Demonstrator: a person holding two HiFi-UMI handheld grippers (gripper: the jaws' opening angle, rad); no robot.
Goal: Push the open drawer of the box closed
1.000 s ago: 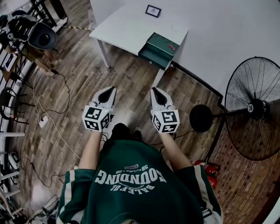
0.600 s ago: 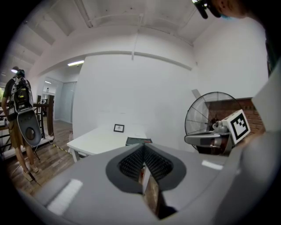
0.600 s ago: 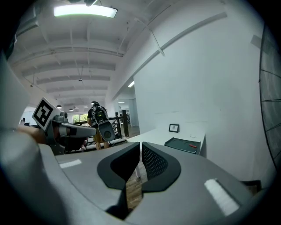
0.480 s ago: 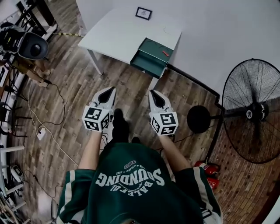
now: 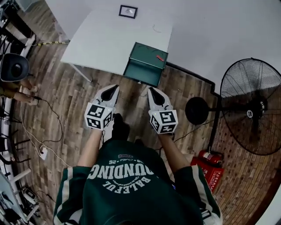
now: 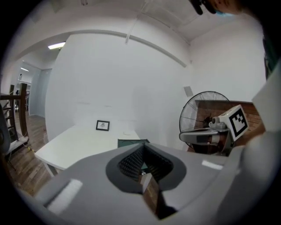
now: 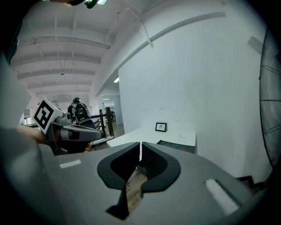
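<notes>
A dark green box (image 5: 148,56) sits at the near edge of a white table (image 5: 105,37). Its drawer (image 5: 141,74) is pulled out toward me, and a small red item (image 5: 160,58) lies on the box top. My left gripper (image 5: 112,90) and right gripper (image 5: 153,91) are held side by side over the wooden floor, a short way in front of the drawer and touching nothing. Both are shut and empty. The box (image 6: 131,143) shows just beyond the shut left gripper (image 6: 141,148), and the box (image 7: 178,146) shows right of the shut right gripper (image 7: 140,147).
A small framed picture (image 5: 127,11) stands at the table's far side. A large standing fan (image 5: 251,107) with a round base (image 5: 196,110) is to the right, red extinguishers (image 5: 210,163) lie near it. Cables and equipment (image 5: 15,67) line the left floor.
The person has walked toward the table, so the box and open drawer now lie much closer to both grippers. Both grippers stay shut and side by side.
</notes>
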